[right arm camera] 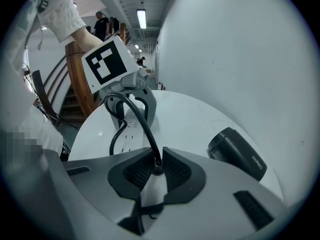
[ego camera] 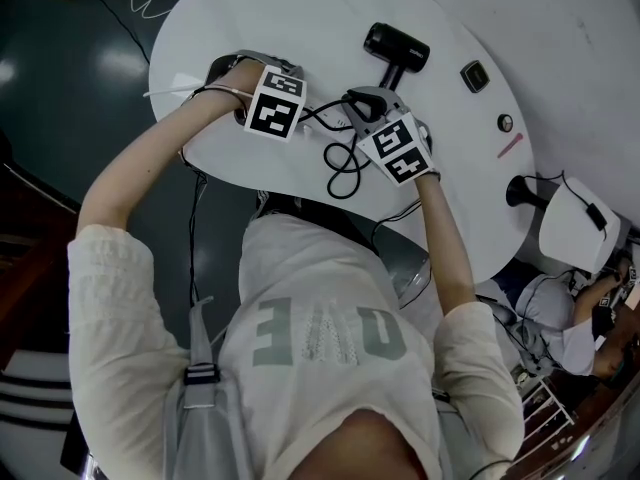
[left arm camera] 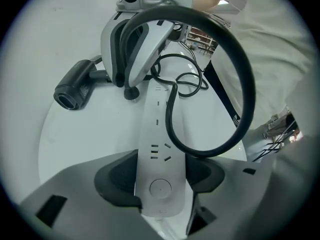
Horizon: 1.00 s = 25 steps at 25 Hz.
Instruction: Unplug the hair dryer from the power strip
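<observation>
A white power strip (left arm camera: pixel 159 149) lies on the round white table (ego camera: pixel 220 28). My left gripper (left arm camera: pixel 160 176) points steeply down at it, its wide-set pads pressing on the strip's two long sides near the round button. My right gripper (right arm camera: pixel 156 170) is shut on the plug end of a thick black cord (left arm camera: pixel 240 84). It stands at the strip's far end (left arm camera: pixel 131 86); whether the plug sits in a socket I cannot tell. The cord loops over the strip. The black hair dryer (ego camera: pixel 397 50) lies on the table beyond both grippers, also in the right gripper view (right arm camera: pixel 237 154).
A thinner black cord (ego camera: pixel 345 163) is coiled by the table's near edge. A small black box (ego camera: pixel 475 75), a round knob (ego camera: pixel 505 122) and a red pen (ego camera: pixel 510 145) lie at the right. A seated person (ego camera: pixel 560 318) is beside the table.
</observation>
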Available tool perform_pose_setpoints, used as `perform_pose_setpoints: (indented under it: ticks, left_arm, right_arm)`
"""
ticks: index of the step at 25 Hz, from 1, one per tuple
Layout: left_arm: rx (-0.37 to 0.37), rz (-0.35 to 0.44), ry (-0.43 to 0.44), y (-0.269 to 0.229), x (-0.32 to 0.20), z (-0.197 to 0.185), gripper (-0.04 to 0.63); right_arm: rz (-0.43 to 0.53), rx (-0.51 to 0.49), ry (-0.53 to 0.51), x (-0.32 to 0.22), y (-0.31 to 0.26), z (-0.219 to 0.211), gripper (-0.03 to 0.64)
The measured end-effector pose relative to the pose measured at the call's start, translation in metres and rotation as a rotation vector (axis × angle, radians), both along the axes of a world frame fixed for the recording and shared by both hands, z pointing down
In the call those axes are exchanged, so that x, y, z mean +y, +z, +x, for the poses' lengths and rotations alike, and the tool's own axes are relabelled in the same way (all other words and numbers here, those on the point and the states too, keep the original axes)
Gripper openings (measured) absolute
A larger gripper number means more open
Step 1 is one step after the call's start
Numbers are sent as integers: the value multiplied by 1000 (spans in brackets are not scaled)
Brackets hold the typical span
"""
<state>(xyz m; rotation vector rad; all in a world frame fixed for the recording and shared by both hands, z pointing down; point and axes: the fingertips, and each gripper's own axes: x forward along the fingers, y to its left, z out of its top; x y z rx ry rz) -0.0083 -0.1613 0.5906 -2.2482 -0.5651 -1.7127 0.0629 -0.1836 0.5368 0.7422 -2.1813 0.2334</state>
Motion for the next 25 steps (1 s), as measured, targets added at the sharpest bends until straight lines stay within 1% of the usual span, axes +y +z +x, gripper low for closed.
perform_pose_setpoints:
  ticks: [2, 5, 6, 8, 12, 19, 25]
  left_arm:
    - [0, 0, -1, 1, 0, 0, 272]
    - [0, -1, -3, 0, 1, 0, 273]
    - [0, -1, -3, 0, 1, 1, 272]
    - [1, 0, -4, 0, 1, 1, 272]
    - [-3, 4, -5, 1, 1, 1, 273]
    - [-10, 6, -6, 1, 0, 1, 272]
    - [-21, 12, -2, 2, 1, 1, 272]
  right_arm:
    - [-22, 33, -18, 5, 6, 1, 48]
    - [-31, 63, -41, 10, 10, 0, 52]
    - [-30, 67, -45, 11, 10, 0, 67]
    - [-38, 66, -54, 15, 11, -2, 145]
    - [-71, 51, -48, 20, 12, -1, 210]
    - [-82, 50, -34, 26, 5, 5, 213]
    - [-130, 107, 30, 22, 8, 26, 213]
